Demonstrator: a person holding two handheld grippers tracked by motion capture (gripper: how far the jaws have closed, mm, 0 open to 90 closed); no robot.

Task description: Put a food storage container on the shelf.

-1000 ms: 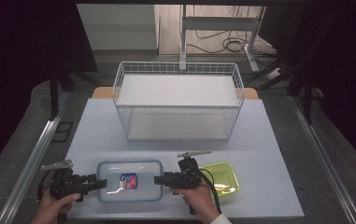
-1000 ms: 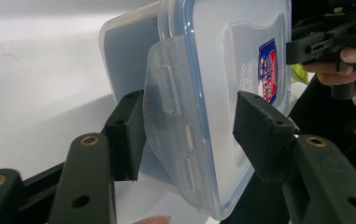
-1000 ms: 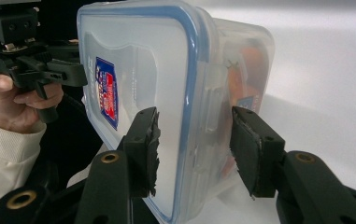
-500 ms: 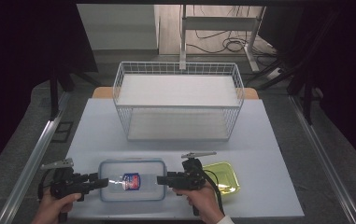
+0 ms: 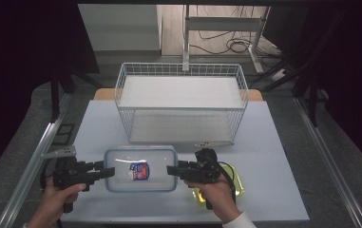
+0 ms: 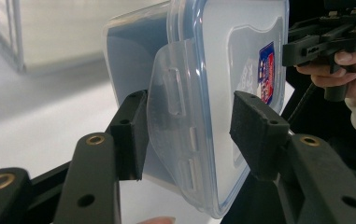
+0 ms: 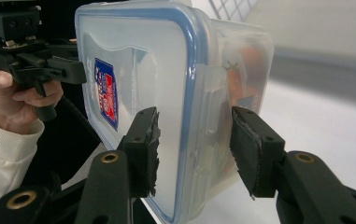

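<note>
Clear plastic food container (image 5: 140,169) with blue-sealed snap lid and a red-blue label (image 5: 139,171), near the front edge of the pale table (image 5: 273,156), in front of the white wire basket (image 5: 181,102). Left gripper (image 5: 106,172) at its left end, right gripper (image 5: 171,170) at its right end, each in a hand. Left gripper view: jaws apart, straddling the container's side latch flap (image 6: 173,126), pads not pressing it; container (image 6: 222,88) edge-on between them. Right gripper view: jaws apart around the opposite latch (image 7: 208,126) and lid rim, small gaps both sides. Yellow-green lidded container (image 5: 233,183) on the table beneath the right hand (image 5: 214,192), just right of the clear one. Dark surroundings, cables on floor behind.
</note>
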